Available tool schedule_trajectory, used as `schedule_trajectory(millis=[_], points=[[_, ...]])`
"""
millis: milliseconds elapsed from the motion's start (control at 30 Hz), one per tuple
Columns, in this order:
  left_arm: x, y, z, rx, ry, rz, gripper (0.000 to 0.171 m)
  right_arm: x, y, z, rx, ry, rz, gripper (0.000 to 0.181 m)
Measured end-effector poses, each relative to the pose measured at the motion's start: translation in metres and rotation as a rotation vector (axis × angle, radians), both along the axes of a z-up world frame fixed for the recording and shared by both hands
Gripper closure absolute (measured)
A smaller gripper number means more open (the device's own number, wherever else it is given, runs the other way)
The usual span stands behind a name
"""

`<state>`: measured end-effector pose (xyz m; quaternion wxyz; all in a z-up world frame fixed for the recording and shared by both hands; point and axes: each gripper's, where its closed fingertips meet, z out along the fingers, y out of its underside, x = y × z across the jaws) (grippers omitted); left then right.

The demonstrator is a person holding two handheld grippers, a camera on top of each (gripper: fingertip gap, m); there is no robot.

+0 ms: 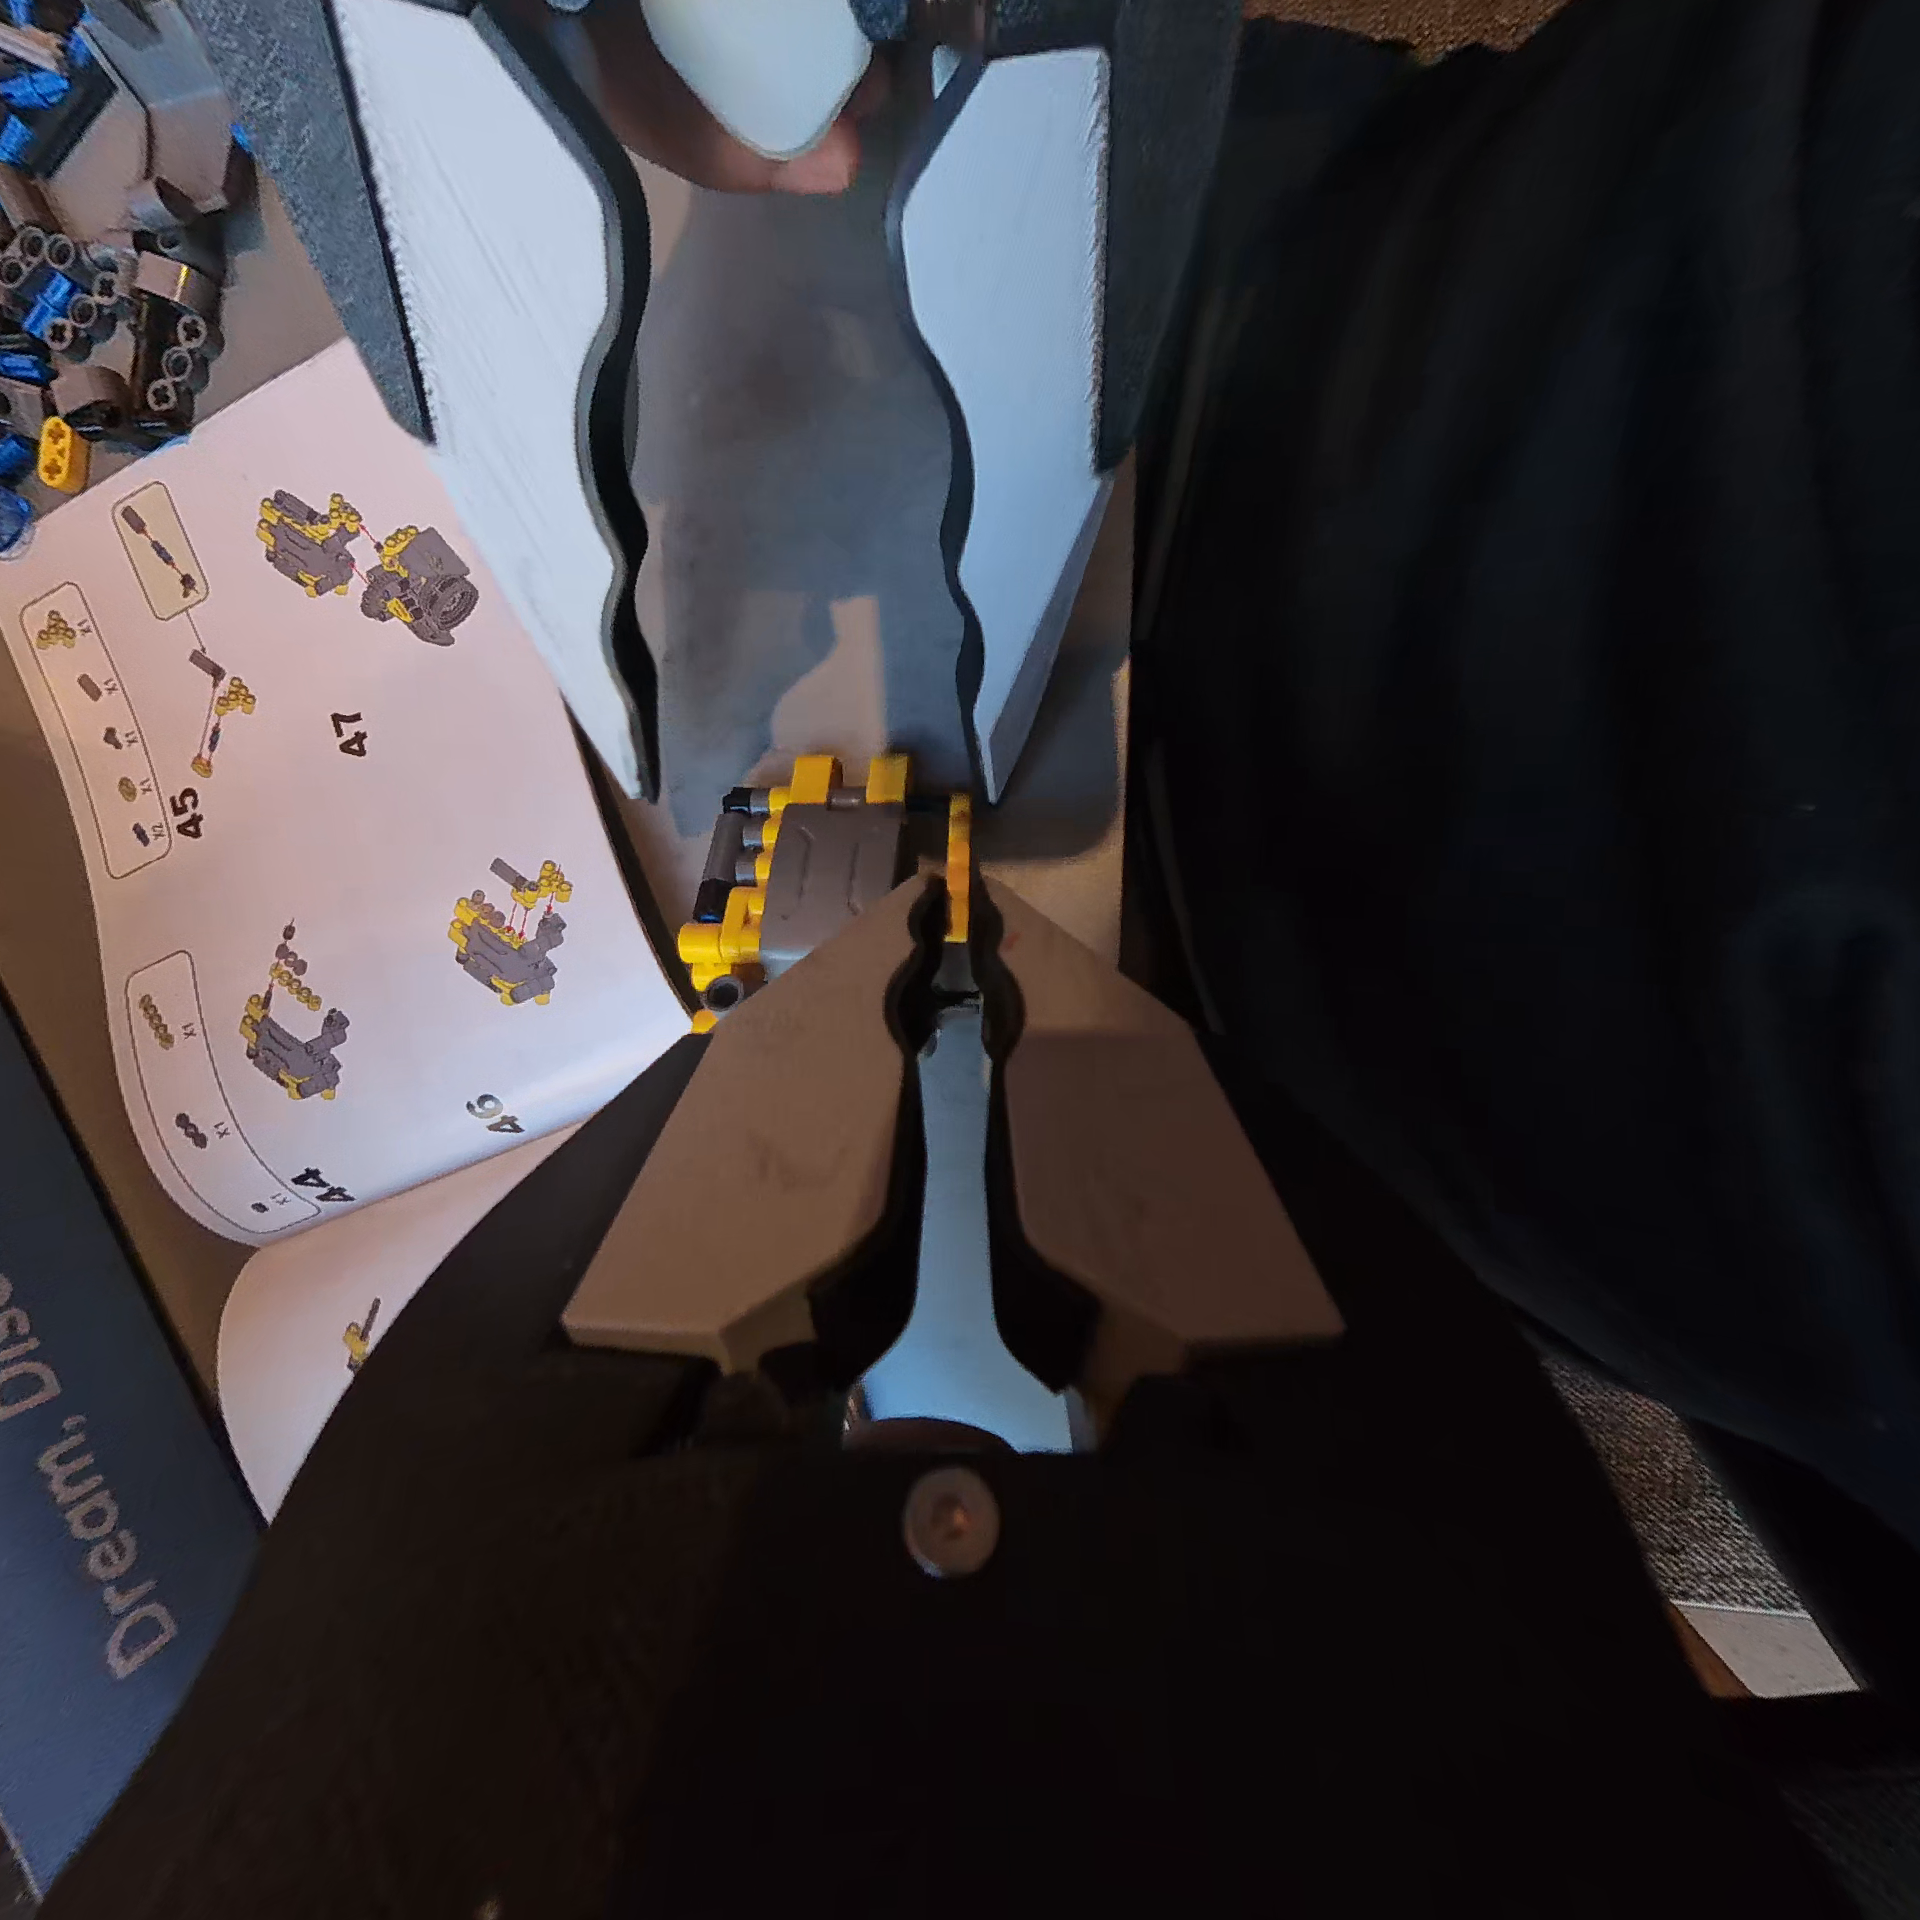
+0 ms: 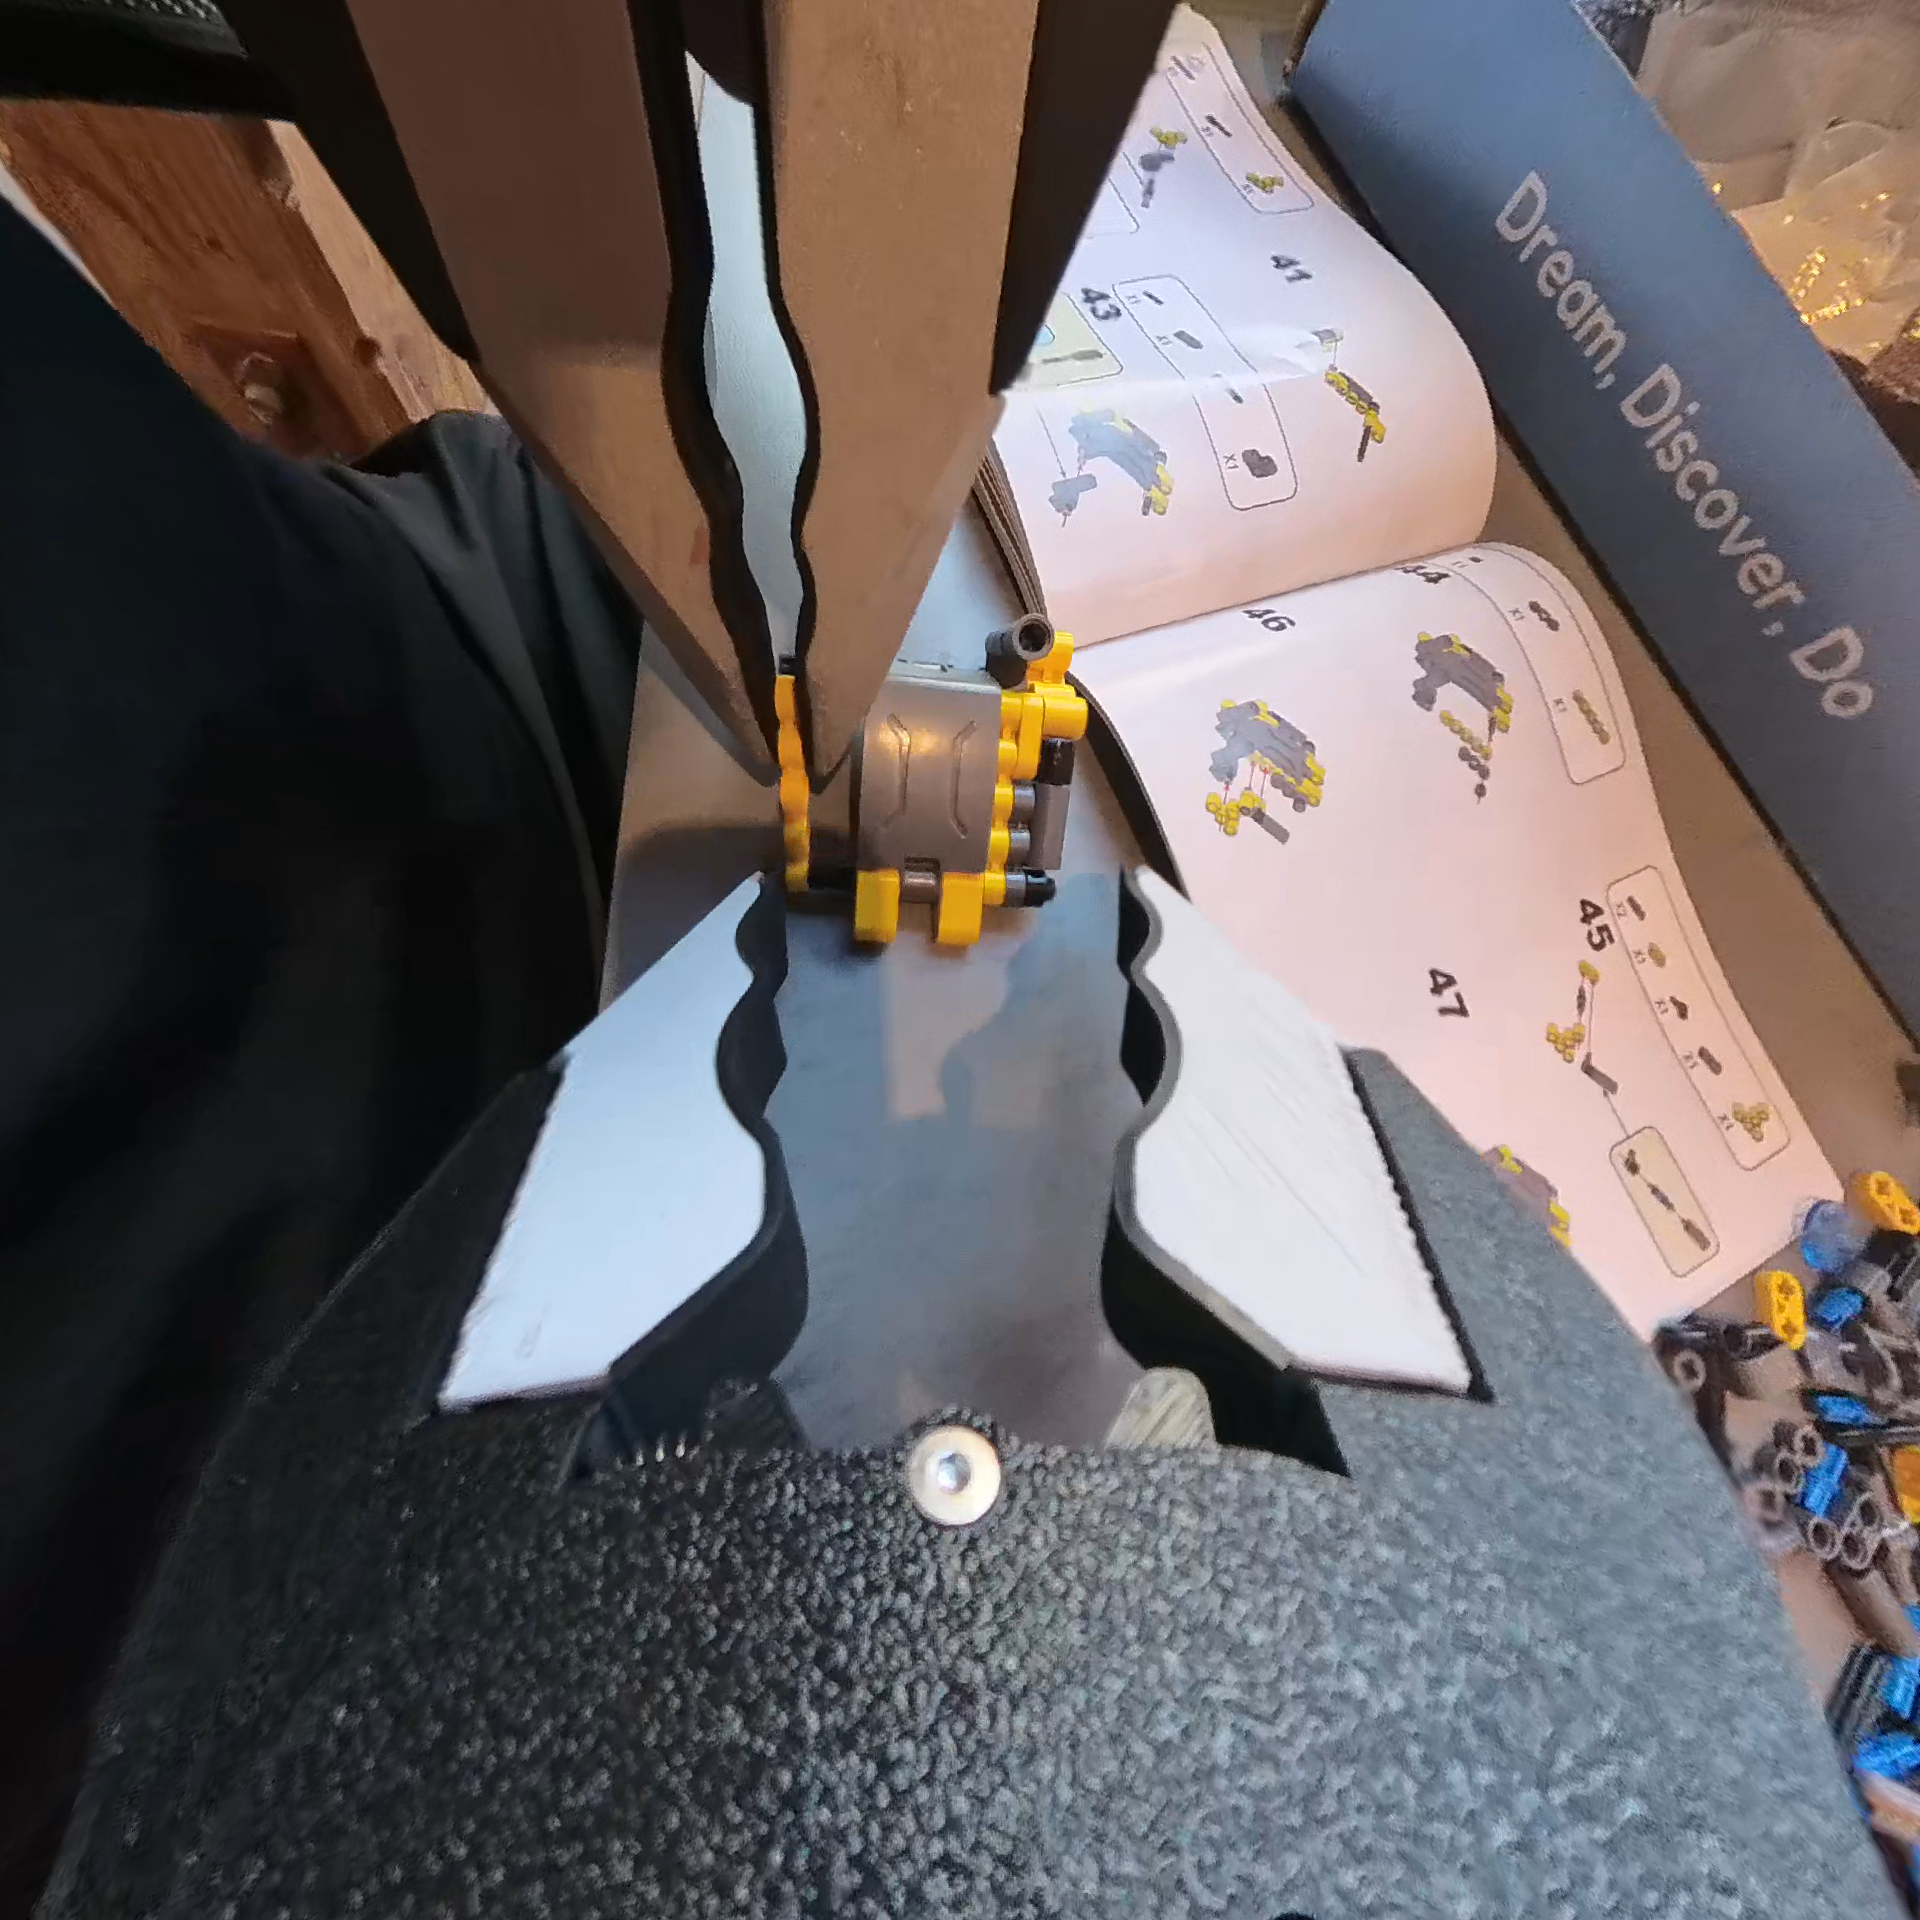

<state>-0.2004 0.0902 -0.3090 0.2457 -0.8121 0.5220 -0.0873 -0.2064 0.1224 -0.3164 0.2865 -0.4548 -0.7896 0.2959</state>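
Observation:
A small yellow and grey brick model sits between the two grippers. My left gripper, with tan fingers, is shut on a thin yellow beam at the model's side. The same grip shows in the right wrist view, where the left gripper comes down from above onto the yellow beam of the model. My right gripper, with white fingers, is open, its tips just short of the model on either side. It also shows in the left wrist view. Whether the model rests on the grey surface is unclear.
An open instruction booklet lies beside the model. A dark blue box borders it. A pile of loose blue, grey and yellow parts lies past the booklet. A person's dark clothing fills the other side. Left and right tips are no more than a few centimetres apart.

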Motion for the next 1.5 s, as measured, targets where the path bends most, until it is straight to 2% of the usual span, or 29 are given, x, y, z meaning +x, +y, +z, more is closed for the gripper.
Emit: schedule_trajectory(millis=[500,733,900,1000,1233,1333,1500], points=[[0.0,0.004,0.001,-0.019,-0.05,0.037,0.171,-0.002,-0.005,-0.001,-0.017,0.004,0.058,0.129],[-0.002,0.004,0.001,-0.022,-0.081,0.075,0.171,0.001,0.001,0.006,-0.052,0.026,0.069,0.127],[0.0,0.005,0.002,-0.015,-0.081,0.071,0.171,-0.001,0.004,0.004,-0.058,0.008,0.09,0.114],[0.001,0.005,0.003,-0.01,-0.079,0.068,0.171,-0.004,0.002,0.003,-0.061,0.008,0.097,0.114],[-0.001,0.006,0.006,-0.018,-0.076,0.085,0.171,-0.001,-0.001,0.014,0.022,0.062,0.089,0.134],[-0.002,0.007,0.011,-0.069,-0.132,0.156,0.171,0.006,-0.01,0.024,0.125,0.126,0.066,0.144],[0.0,0.012,0.019,-0.17,-0.252,0.275,0.17,0.008,-0.012,0.029,0.322,0.234,-0.069,0.157]])
